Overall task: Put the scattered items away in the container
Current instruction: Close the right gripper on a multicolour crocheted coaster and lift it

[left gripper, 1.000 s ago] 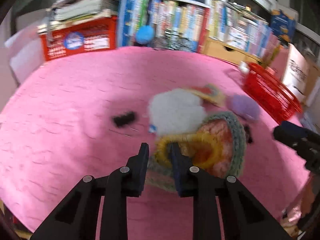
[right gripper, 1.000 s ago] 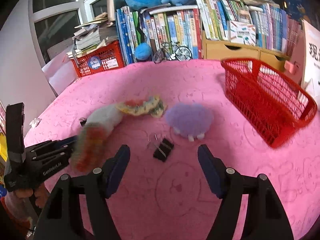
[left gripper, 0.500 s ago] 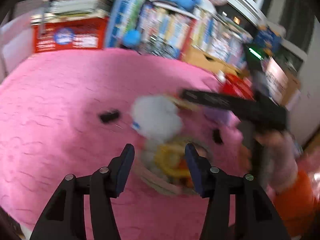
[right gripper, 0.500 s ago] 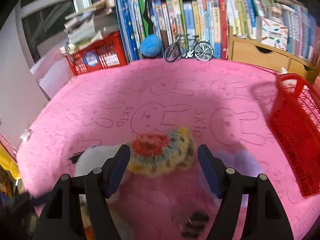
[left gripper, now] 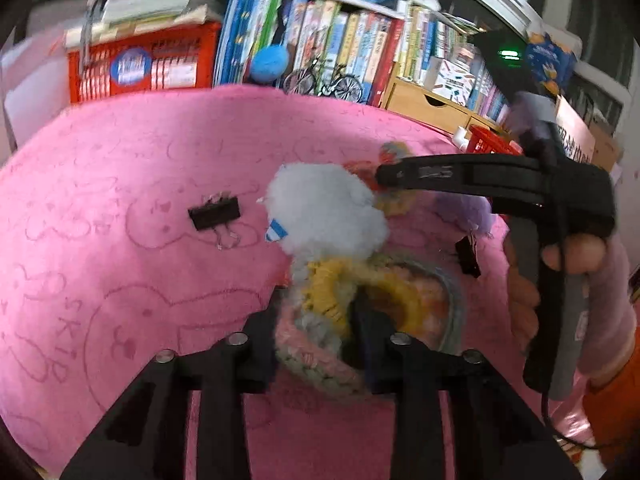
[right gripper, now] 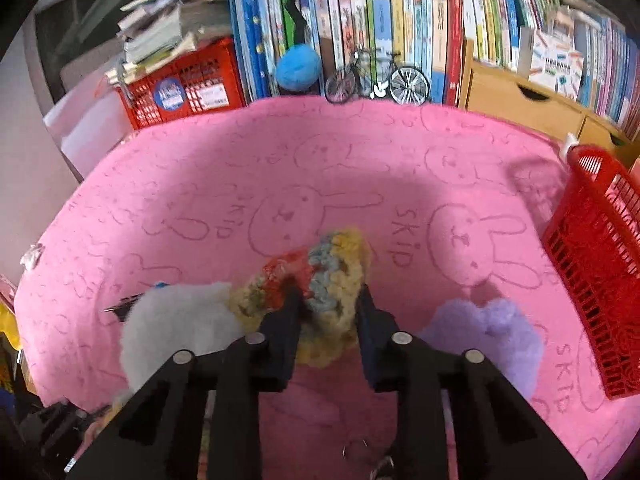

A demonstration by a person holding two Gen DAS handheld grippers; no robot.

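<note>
My left gripper [left gripper: 316, 320] is shut on the near rim of a crocheted bowl-shaped piece [left gripper: 400, 304], yellow and orange inside with a grey-green edge. A white fluffy toy [left gripper: 324, 208] lies just beyond it. My right gripper [right gripper: 326, 312] is shut on a second multicoloured crocheted piece [right gripper: 320, 276]; its body shows in the left wrist view [left gripper: 496, 180]. The white toy [right gripper: 176, 320] sits to its left, a purple fluffy toy [right gripper: 492, 332] to its right. The red mesh basket [right gripper: 596, 248] stands at the right edge. A black binder clip [left gripper: 214, 214] lies left of the white toy, another [left gripper: 467, 256] near the purple toy.
A pink bunny-print cloth [right gripper: 320, 168] covers the table. Behind it stand a row of books [right gripper: 400, 20], a red crate [right gripper: 180, 84], a model bicycle [right gripper: 376, 78], a blue ball [right gripper: 298, 66] and wooden drawers [right gripper: 520, 100].
Both grippers have closed: the left, open half a second ago, onto the crocheted bowl's rim; the right, wide open, has moved forward and closed onto the other crocheted piece.
</note>
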